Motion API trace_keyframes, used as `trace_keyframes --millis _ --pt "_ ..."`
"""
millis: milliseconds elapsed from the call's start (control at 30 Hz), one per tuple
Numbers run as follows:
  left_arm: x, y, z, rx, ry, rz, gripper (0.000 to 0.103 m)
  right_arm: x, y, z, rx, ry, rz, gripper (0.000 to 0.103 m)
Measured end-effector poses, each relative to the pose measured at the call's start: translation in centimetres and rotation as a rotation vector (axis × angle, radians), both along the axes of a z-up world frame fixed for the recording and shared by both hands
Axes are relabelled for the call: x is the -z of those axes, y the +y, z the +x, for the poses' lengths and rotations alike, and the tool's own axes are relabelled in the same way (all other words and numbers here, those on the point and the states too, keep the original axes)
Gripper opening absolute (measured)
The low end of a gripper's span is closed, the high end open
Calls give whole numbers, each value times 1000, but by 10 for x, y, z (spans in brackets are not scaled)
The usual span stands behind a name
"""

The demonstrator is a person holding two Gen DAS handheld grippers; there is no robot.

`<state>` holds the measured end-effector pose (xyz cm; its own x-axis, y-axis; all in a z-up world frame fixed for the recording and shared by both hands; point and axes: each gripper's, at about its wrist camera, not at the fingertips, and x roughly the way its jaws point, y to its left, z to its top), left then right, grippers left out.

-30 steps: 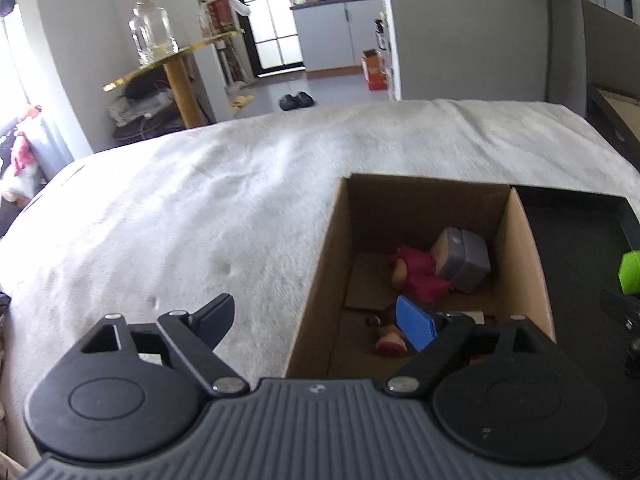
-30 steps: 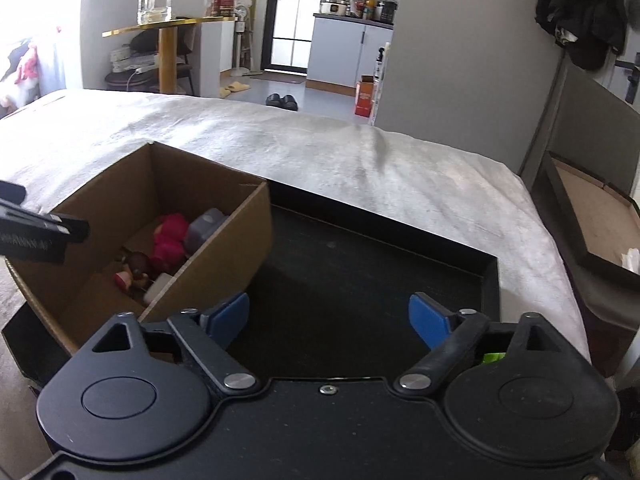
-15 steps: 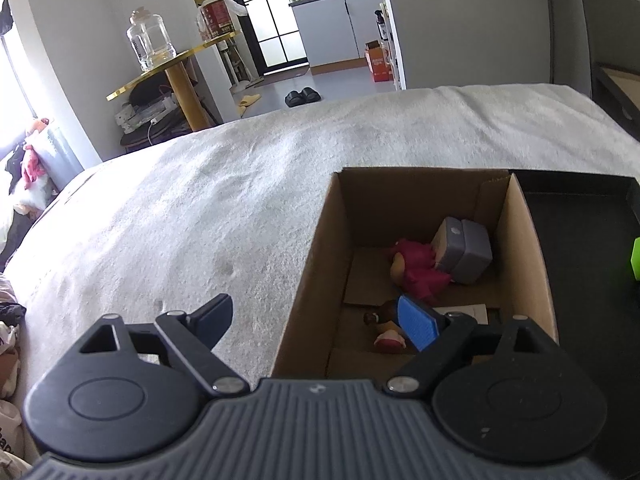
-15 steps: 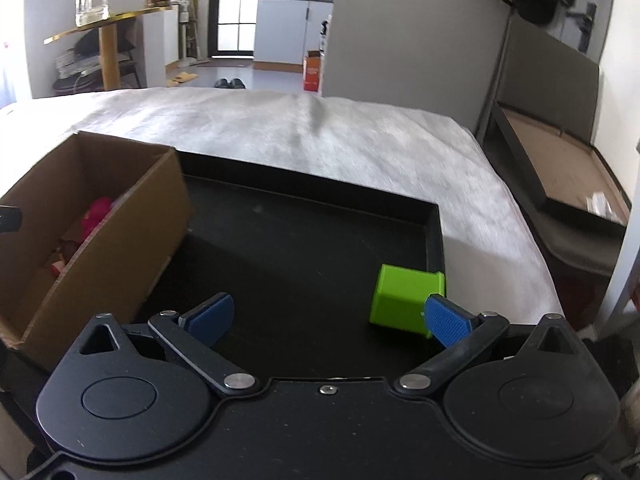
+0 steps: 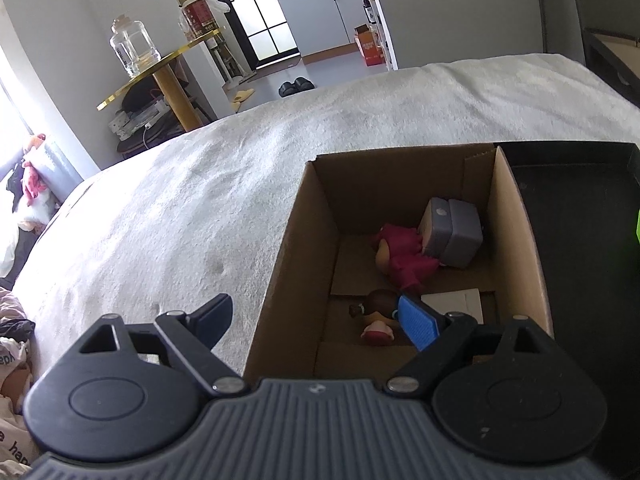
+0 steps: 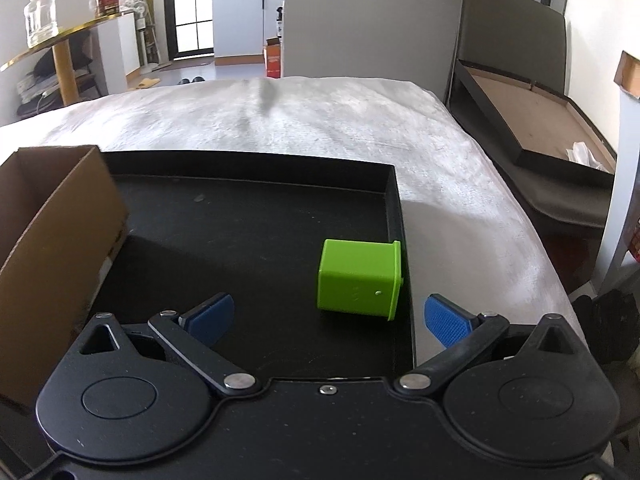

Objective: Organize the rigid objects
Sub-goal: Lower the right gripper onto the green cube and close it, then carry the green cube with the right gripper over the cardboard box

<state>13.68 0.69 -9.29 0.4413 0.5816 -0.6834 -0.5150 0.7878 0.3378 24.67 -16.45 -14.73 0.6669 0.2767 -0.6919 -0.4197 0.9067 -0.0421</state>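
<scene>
1. Here, the right gripper [image 6: 326,318] hangs with its jaws spread wide and nothing between them, low over a black tray [image 6: 394,184] that lies on a bed [image 6: 280,120] with a white cover.
2. A green box-shaped container [image 6: 358,278] lies on its side in the tray, close to the tray's right wall and just ahead of the gripper, nearer its right blue fingertip [image 6: 446,326] than its left.
3. A cardboard box [image 6: 60,220] stands at the tray's left side.
4. The left gripper [image 5: 320,316] is also wide open and empty, straddling the near left wall of the cardboard box [image 5: 288,248]: its right fingertip [image 5: 416,322] is over the inside, its left over the bed cover.
5. Inside the box lie a grey block [image 5: 452,232], a pink doll [image 5: 404,254] touching it, a small dark-haired figure [image 5: 378,312] and a pale flat piece [image 5: 458,302].
</scene>
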Motion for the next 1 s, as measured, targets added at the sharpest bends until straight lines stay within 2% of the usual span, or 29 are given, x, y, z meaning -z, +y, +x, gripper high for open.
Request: trace_keyframes --millis 167,300,400,467,500,533,600,633,1000 --pt "0 -1 1 -2 10 11 89 6 -1 11 25 -12 -3 102" --pt "0 -1 0 -1 16 18 89 7 -2 21 52 -40 -11 96" --pt "0 -1 1 -3 15 13 89 9 -3 30 70 -39 -6 95" --pt "1 -1 0 -3 14 14 89 12 -1 33 59 -23 -9 81" --pt "1 0 0 -2 13 13 89 14 0 34 52 -13 -12 58" --pt "1 0 0 -1 12 11 89 14 -1 33 69 -25 -30 56" --pt "2 1 0 -3 10 6 89 12 -5 30 64 -30 -2 54" --pt "2 2 0 -4 9 2 89 10 -7 27 60 -37 7 50" --pt "-2 9 -9 -15 -23 -31 89 -5 -1 9 23 -51 3 50"
